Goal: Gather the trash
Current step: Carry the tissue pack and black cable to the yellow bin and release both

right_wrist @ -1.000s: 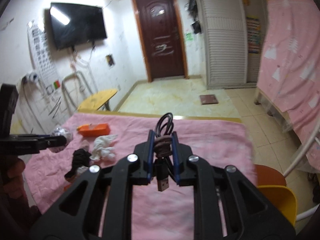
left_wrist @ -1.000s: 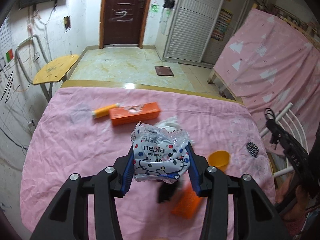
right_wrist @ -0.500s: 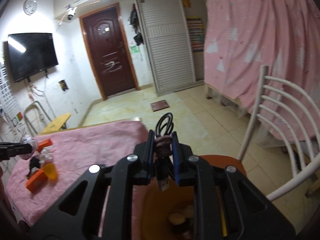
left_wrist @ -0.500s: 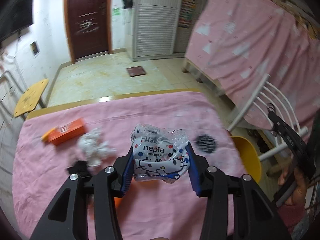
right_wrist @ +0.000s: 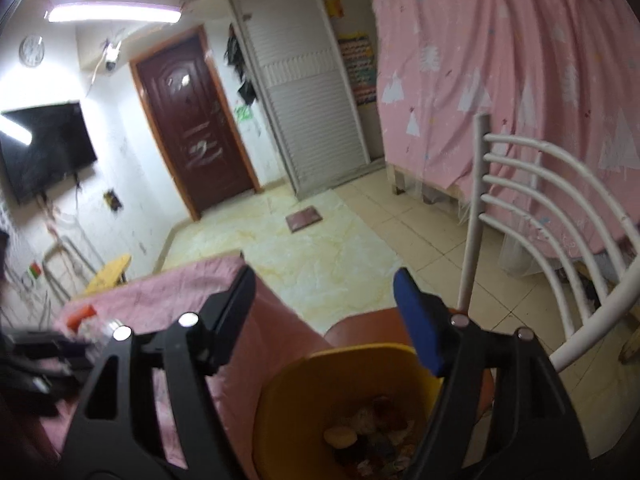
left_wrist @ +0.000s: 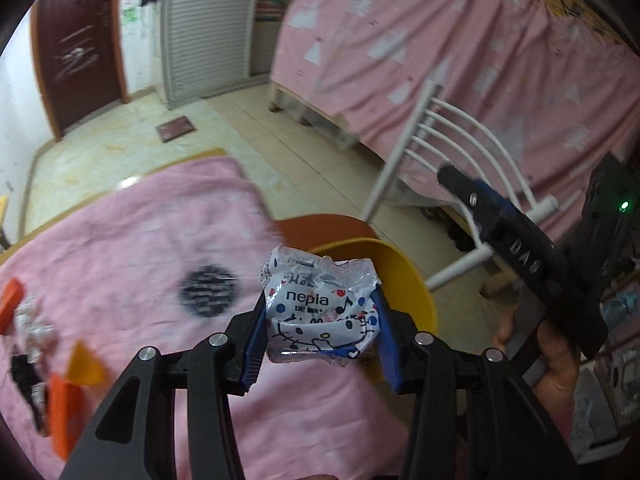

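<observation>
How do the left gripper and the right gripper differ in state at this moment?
The left gripper is clamped on a crumpled nepia tissue wrapper; the right gripper holds nothing. The left gripper's jaws sit narrow against the wrapper; the right gripper's jaws stand wide and are opening above the yellow bin. Both have black frames and blue pads.

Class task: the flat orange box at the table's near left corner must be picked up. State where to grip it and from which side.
Grip the orange box across its narrow width at mid-length, coming from above: it lies flat on the pink cloth, long sides exposed.
</observation>
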Demonstrator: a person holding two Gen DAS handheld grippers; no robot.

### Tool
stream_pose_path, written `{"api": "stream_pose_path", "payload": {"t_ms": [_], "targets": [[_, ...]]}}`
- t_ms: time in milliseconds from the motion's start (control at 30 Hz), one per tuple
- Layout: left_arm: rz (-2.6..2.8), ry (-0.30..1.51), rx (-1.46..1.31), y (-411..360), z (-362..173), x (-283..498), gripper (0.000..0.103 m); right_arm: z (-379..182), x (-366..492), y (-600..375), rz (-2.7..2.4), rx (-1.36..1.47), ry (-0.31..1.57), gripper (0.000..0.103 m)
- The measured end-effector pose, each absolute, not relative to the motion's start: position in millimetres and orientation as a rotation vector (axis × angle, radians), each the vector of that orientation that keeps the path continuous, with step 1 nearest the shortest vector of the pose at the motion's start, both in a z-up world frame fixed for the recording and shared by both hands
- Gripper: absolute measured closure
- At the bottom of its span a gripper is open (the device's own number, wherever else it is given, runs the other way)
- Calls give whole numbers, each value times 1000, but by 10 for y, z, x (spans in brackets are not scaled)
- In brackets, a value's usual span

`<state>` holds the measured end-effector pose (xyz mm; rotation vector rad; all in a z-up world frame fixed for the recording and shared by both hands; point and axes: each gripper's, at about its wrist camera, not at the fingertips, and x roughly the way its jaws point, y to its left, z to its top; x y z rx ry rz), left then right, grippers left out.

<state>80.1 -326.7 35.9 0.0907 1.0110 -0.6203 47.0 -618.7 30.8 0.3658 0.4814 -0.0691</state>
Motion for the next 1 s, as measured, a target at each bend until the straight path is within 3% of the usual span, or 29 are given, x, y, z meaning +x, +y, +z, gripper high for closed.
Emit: {"api": "stream_pose_path", "payload": {"t_ms": [233, 400, 700, 1000], "targets": [[-649, 1007, 131, -3723, 216, 771, 58, 260, 240, -6665, -67, 598, 375, 35], [-672, 1007, 116, -3824, 199, 786, 38, 248, 249, -6690, -46, 633, 369, 34], [-644, 982, 114, -3617, 280, 749, 37, 283, 328, -6506, -34, 587, 389, 32], [-558, 942, 48, -2904, 477, 844, 37, 333, 447, -6004, 64, 511, 428, 29]]}}
